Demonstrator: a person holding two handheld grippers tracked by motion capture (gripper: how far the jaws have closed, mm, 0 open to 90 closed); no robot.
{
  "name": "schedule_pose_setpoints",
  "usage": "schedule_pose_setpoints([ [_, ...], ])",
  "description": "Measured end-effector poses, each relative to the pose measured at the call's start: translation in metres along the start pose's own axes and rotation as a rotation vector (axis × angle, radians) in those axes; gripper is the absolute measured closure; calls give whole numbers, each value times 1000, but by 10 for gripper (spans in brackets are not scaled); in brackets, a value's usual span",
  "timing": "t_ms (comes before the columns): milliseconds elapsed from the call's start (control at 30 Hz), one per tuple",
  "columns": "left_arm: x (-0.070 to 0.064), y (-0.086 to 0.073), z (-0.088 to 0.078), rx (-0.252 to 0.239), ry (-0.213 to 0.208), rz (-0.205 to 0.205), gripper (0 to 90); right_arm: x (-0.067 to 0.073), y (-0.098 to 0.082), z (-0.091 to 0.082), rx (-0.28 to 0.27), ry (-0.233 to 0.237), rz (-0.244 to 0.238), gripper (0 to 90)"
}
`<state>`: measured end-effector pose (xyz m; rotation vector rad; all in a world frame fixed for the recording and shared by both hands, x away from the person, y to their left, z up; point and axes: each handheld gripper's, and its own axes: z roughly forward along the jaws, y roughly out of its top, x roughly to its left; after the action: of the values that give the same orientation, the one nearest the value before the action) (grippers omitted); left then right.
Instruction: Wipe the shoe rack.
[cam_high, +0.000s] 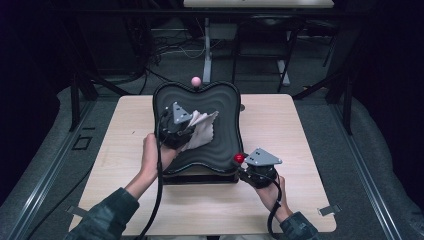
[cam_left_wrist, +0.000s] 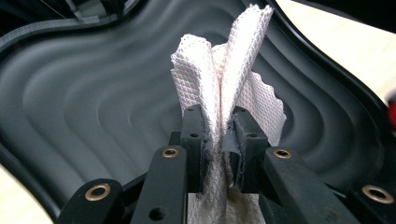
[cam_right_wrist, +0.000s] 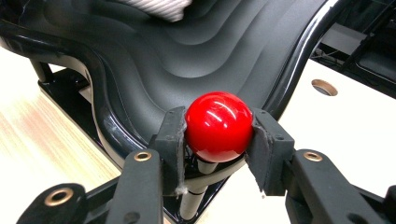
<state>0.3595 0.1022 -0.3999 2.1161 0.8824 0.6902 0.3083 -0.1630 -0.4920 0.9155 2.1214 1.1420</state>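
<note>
Wooden table (cam_high: 280, 130) bears black ridged tray (cam_high: 225, 135); pink knob (cam_high: 196, 80) behind.

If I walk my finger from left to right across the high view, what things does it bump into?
Left gripper → white cloth → red ball → right gripper, all at the wavy black tray on the table.

— What sits around the work?

— A pale wooden desk (cam_high: 280, 125) on a grey floor (cam_high: 45, 145). A pink ball (cam_high: 196, 80) stands at the far edge of the desk.

— And behind?

— Loose cables (cam_high: 170, 47) on the floor and a white post (cam_high: 207, 47). A round hole (cam_right_wrist: 324, 87) shows in the desk top.
</note>
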Motion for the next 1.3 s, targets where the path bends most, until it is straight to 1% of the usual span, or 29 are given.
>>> schedule_pose_setpoints([
  [100,0,-14,-9,1,-13,-15,771,1,1,0,8,-5,-1,599],
  [133,-1,-19,-11,8,-17,-20,771,1,1,1,7,-20,-2,599],
  [167,-2,-23,-13,15,-17,-12,771,1,1,0,13,-14,0,599],
  [200,-3,-28,-16,17,-20,-16,771,2,1,1,13,-15,0,599],
  [300,-5,-44,-22,10,-39,-49,770,2,2,1,16,-22,1,599],
  [367,-7,-55,-27,9,-43,-61,771,3,2,1,8,-25,2,599],
  [400,-7,-60,-29,10,-45,-64,772,3,2,1,15,-24,2,599],
  [500,-8,-76,-35,12,-59,-91,774,3,2,1,15,-25,4,599],
  [567,-8,-85,-39,11,-58,-102,776,3,2,1,16,-24,4,599],
  [700,-10,-104,-46,25,-62,-118,777,3,2,1,19,-27,2,599],
  [767,-10,-114,-48,28,-69,-138,776,3,2,1,21,-30,1,599],
  [867,-11,-125,-51,54,-81,-144,775,3,2,1,17,-29,2,599],
  [933,-10,-131,-52,69,-78,-151,775,3,2,1,17,-31,2,599],
  [1000,-9,-138,-52,84,-71,-166,775,3,2,1,17,-32,3,599],
  [1067,-6,-143,-52,99,-55,-180,776,3,2,1,17,-33,3,599],
  [1100,-4,-146,-53,103,-41,-184,777,3,2,1,17,-32,3,599],
  [1167,-1,-150,-54,107,-9,-196,777,3,2,1,21,-34,3,598],
  [1233,2,-154,-54,105,4,-216,777,3,2,1,20,-34,3,599],
  [1267,3,-155,-53,103,13,-219,777,3,2,1,19,-34,4,598],
  [1300,4,-154,-53,102,14,-220,777,3,2,1,19,-35,4,599],
])
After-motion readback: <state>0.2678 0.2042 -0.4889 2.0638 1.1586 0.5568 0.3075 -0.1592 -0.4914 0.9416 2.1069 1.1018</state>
